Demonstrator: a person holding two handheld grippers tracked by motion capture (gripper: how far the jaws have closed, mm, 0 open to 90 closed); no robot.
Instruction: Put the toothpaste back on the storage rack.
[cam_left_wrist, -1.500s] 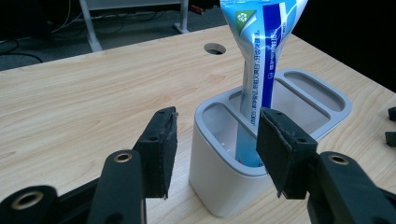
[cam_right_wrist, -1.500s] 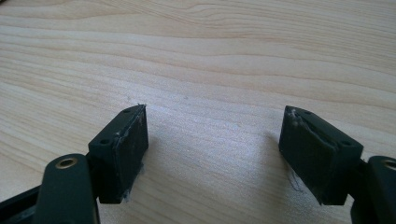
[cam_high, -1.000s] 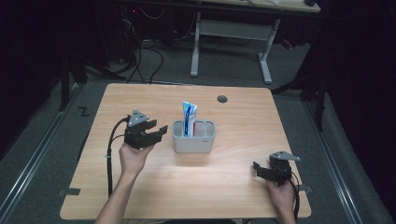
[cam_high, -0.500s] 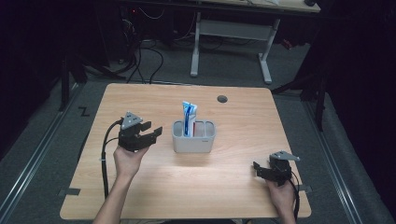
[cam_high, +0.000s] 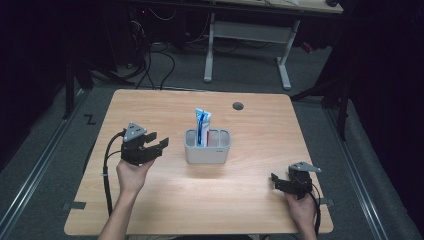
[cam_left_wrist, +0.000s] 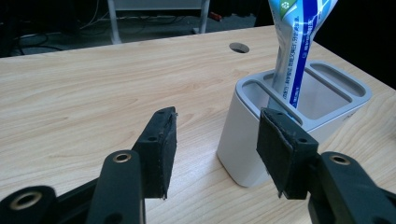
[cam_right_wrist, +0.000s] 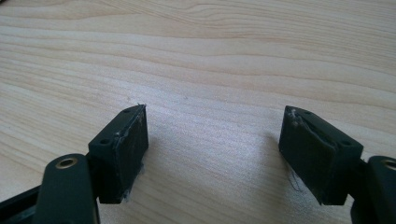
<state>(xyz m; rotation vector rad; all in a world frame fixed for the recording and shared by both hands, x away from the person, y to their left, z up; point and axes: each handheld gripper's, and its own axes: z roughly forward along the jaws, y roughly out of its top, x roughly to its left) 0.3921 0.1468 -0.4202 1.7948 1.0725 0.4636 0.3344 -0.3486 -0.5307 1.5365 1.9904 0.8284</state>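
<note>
A grey holder (cam_high: 207, 146) with several compartments stands mid-table, and a blue-and-white tube (cam_high: 202, 126) sticks upright out of its left compartment. My left gripper (cam_high: 159, 143) hovers open just left of the holder, with nothing between its jaws. In the left gripper view the holder (cam_left_wrist: 299, 116) and the tube (cam_left_wrist: 296, 42) rise just beyond the open jaws, to their right. My right gripper (cam_high: 276, 181) rests low over the table near the front right, open and empty. The right gripper view looks past its wide-open jaws (cam_right_wrist: 212, 135) onto bare wood.
The wooden table (cam_high: 260, 135) has a round cable hole (cam_high: 238, 106) near its far edge. Beyond it stand a white desk frame (cam_high: 250, 45) and cables on the dark floor. A rail runs along the floor at the left.
My left gripper has drawn back from the holder, toward the left and the table's front. The right gripper has stayed where it was.
</note>
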